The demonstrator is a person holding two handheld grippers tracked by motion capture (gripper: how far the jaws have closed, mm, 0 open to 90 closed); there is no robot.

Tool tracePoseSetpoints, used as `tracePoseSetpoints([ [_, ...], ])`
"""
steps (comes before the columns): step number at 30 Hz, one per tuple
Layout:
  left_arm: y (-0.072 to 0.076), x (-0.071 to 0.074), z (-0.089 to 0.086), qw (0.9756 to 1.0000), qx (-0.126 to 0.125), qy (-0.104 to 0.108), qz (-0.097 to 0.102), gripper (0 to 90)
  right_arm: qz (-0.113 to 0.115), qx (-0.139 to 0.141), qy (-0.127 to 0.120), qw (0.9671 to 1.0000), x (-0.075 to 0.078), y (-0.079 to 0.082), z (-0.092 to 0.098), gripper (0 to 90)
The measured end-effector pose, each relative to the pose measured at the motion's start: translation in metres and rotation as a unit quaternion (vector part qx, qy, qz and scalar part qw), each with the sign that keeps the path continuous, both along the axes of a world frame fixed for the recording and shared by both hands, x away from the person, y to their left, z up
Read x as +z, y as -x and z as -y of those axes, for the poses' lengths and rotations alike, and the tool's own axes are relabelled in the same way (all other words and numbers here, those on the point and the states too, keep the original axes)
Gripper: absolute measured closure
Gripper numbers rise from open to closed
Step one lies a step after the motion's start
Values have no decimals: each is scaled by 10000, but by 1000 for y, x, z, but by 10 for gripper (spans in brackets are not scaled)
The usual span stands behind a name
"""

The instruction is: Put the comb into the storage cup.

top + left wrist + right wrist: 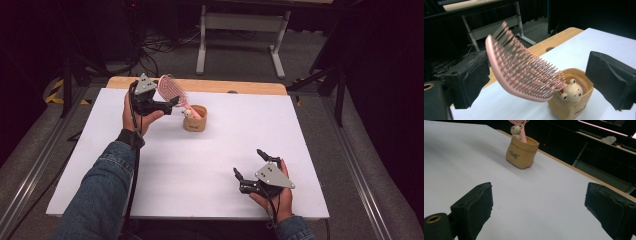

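White, matte desk (200,165) with a wooden far edge. Left claw (534,82), jaws wide, flanks the pink bristled hairbrush (524,72); its long axis leans far-left, handle down in the tan pouch-shaped holder (195,120). Right claw (250,165) gapes empty, near right.

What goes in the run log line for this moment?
hairbrush: standing in tan cup | left gripper: open around brush, not touching | right gripper: open, empty

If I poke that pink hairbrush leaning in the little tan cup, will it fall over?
Probably. The pink hairbrush leans far out of the little tan cup, so it looks top-heavy. The cup seems small and light, so a poke might tip both.
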State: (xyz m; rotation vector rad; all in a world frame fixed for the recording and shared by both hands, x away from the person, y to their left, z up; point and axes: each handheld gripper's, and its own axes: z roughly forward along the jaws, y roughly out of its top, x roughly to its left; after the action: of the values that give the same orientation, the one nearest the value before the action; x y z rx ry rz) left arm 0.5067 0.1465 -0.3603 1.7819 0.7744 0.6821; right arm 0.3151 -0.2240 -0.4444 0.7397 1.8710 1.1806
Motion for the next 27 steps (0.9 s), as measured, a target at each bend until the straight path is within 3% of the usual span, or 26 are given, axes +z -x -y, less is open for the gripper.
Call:
tracePoseSetpoints([
  [27,8,-12,-9,10000,4,-48,44,80,5,6,62,10000,-1,0,-3,89],
])
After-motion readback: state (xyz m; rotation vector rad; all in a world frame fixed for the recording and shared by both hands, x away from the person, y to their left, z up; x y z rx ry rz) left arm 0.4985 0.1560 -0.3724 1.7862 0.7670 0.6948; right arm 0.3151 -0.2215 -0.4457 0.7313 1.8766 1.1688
